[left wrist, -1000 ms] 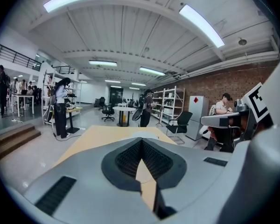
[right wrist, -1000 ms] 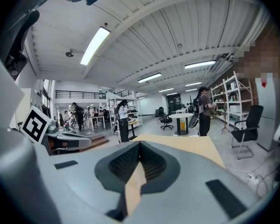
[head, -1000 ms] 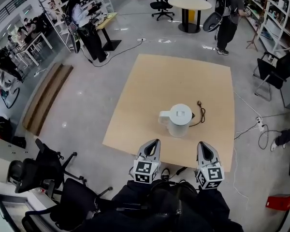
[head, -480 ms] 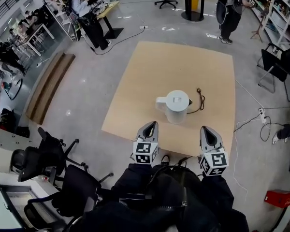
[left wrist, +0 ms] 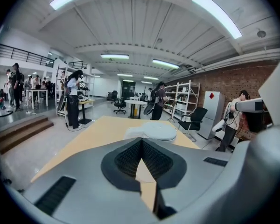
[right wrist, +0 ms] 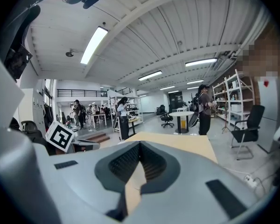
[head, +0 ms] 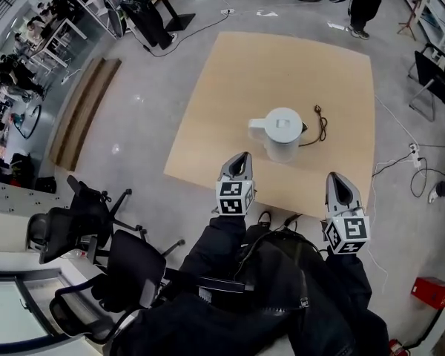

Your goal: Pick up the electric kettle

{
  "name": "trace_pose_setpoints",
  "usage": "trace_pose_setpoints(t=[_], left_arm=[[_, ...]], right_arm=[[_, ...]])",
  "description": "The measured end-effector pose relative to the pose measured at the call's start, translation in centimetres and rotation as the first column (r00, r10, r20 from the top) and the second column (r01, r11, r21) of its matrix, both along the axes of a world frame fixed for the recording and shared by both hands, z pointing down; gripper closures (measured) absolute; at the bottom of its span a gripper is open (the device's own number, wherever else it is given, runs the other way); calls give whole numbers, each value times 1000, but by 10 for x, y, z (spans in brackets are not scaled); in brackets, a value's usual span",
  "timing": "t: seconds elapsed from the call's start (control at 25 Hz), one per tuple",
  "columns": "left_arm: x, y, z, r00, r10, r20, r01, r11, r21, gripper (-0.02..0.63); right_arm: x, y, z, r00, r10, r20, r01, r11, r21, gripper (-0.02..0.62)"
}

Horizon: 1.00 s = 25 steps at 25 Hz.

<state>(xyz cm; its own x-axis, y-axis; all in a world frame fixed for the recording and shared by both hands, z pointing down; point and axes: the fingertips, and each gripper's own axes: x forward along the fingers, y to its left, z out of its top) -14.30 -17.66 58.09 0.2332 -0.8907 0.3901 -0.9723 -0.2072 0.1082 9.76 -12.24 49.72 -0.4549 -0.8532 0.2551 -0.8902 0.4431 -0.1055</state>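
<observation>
Head view: we hold the left tongs (head: 242,156) and right tongs (head: 336,178) at the near edge of the desk (head: 208,102), both closed on nothing. Just beyond the left tongs, untouched, the white electric kettle (head: 282,134) stands upright on the desk, its cord (head: 320,124) trailing right.

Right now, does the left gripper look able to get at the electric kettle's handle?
Probably yes. Only bare tabletop lies between the left gripper and the white electric kettle, and its handle sticks out toward that gripper's side. The jaws are shut, though, so they would need opening first.
</observation>
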Motion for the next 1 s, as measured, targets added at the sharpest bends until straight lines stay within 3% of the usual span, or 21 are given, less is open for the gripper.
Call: trace_pose_setpoints(t=[0.36, 0.68, 1.0], left_arm=[[-9, -30, 28, 1000, 6, 26, -5, 999, -50, 607], [-11, -47, 61, 997, 61, 54, -55, 992, -114, 607], [-12, -71, 88, 992, 91, 93, -75, 984, -164, 491]], right_arm=[[-7, -16, 9, 1000, -9, -13, 9, 1000, -30, 594], [0, -39, 10, 999, 26, -34, -27, 999, -47, 594], [-1, -64, 15, 998, 39, -57, -43, 997, -64, 594]])
